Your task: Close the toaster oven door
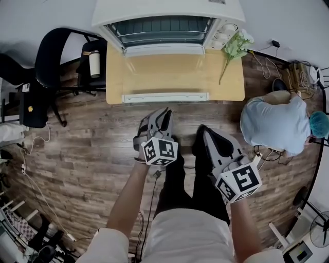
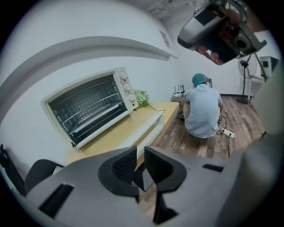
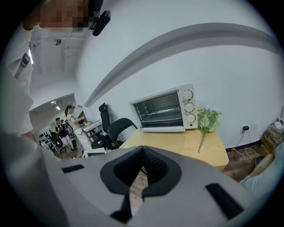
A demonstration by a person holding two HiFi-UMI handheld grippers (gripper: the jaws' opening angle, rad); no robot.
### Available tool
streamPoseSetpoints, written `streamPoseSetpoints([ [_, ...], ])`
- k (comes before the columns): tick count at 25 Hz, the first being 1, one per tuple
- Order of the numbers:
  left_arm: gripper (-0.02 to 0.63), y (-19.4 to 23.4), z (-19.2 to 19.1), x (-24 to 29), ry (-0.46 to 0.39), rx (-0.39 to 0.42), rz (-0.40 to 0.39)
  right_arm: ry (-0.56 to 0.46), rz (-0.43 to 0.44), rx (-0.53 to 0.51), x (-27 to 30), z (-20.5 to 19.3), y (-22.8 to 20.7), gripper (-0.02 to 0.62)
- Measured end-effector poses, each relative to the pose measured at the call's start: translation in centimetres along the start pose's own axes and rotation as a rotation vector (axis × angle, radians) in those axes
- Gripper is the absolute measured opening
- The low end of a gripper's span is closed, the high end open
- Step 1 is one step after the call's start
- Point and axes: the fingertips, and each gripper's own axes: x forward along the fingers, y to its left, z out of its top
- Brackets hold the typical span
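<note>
A white toaster oven [image 1: 164, 10] stands at the back of a wooden table [image 1: 175, 77]. Its racks show through the front, and its door [image 1: 164, 50] seems folded down, white handle edge toward me. The oven also shows in the left gripper view [image 2: 88, 111] and the right gripper view [image 3: 164, 111]. Both grippers hang over the floor, short of the table's front edge. My left gripper [image 1: 163, 114] [image 2: 140, 155] has its jaws nearly together with a thin slit and nothing between them. My right gripper [image 1: 206, 133] [image 3: 142, 153] is shut and holds nothing.
Artificial flowers [image 1: 234, 49] lie on the table right of the oven. A person in a blue shirt [image 1: 277, 123] crouches on the floor at the right, with cables nearby. A black office chair [image 1: 49, 61] and a bottle [image 1: 94, 62] stand left of the table.
</note>
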Motion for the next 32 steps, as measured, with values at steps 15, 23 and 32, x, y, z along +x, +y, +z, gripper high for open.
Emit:
streamPoseSetpoints([
  [15,0.058,0.3,-3.3,3.2,0.138,0.308,0.094,0.020,-0.010,0.028,0.3,-1.5,-1.0,-0.002],
  [23,0.083,1.1,-4.2,4.0,0.154,0.375,0.145,0.021,-0.011,0.038,0.9,-1.2,-1.0,-0.002],
  [32,0.084,1.5,-4.3,4.3,0.161,0.453,0.216,0.031,-0.012,0.045,0.9,-1.6,-1.1,-0.002],
])
